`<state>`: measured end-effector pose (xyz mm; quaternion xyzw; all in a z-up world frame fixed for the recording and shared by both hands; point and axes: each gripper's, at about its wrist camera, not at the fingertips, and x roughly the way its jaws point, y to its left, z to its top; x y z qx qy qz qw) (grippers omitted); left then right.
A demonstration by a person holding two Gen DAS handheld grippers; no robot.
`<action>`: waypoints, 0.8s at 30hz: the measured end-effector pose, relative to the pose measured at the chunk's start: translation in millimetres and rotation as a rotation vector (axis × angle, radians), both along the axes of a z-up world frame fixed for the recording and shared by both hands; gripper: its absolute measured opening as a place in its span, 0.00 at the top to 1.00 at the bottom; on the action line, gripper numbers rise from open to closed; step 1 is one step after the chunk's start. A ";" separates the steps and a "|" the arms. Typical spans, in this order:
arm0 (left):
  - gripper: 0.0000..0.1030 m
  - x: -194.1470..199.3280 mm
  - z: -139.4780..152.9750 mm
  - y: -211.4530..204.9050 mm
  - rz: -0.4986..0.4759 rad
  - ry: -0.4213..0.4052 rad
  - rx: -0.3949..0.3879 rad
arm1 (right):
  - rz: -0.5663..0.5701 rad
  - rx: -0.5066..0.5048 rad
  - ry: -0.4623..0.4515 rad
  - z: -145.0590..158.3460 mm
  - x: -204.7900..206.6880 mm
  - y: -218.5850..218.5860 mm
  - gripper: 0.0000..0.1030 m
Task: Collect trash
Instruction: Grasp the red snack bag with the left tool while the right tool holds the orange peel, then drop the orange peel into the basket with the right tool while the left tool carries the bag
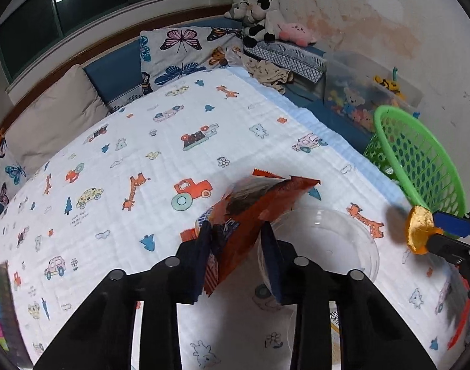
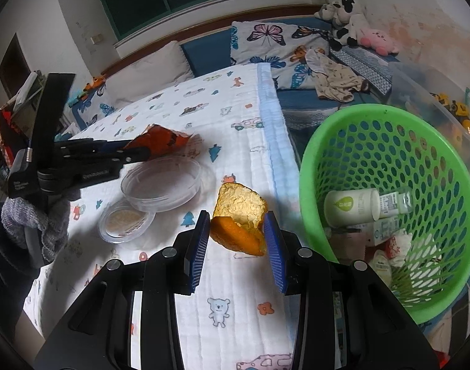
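My left gripper [image 1: 236, 240] is clamped on one orange snack wrapper [image 1: 250, 203] on the bed blanket [image 1: 142, 141]; my right gripper [image 2: 237, 234] grips one orange peel [image 2: 239, 219] beside one green basket [image 2: 315, 166]. I count two clear plastic lids [image 2: 161, 185] between them.

We cannot read the print on the orange snack wrapper [image 1: 253, 203]. The green basket [image 1: 420, 160] hides its own contents in the left view, and the bottle labels [image 2: 389, 203] stay too small.
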<state>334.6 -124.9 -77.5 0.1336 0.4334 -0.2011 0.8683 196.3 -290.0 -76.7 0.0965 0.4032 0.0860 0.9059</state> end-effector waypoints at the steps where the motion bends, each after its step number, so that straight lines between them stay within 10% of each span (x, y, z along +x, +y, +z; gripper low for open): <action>1: 0.75 -0.5 1.2 1.7 0.001 -0.003 -0.003 | -0.003 0.000 0.000 0.1 -0.3 -0.9 0.64; 21: 0.90 -18.1 56.3 19.8 0.022 -0.042 -0.140 | -0.049 0.048 -0.018 16.2 -17.0 -28.0 0.67; 24: 0.90 -21.5 59.4 15.9 0.010 -0.044 -0.143 | -0.035 0.021 -0.007 9.8 -20.4 -22.7 0.50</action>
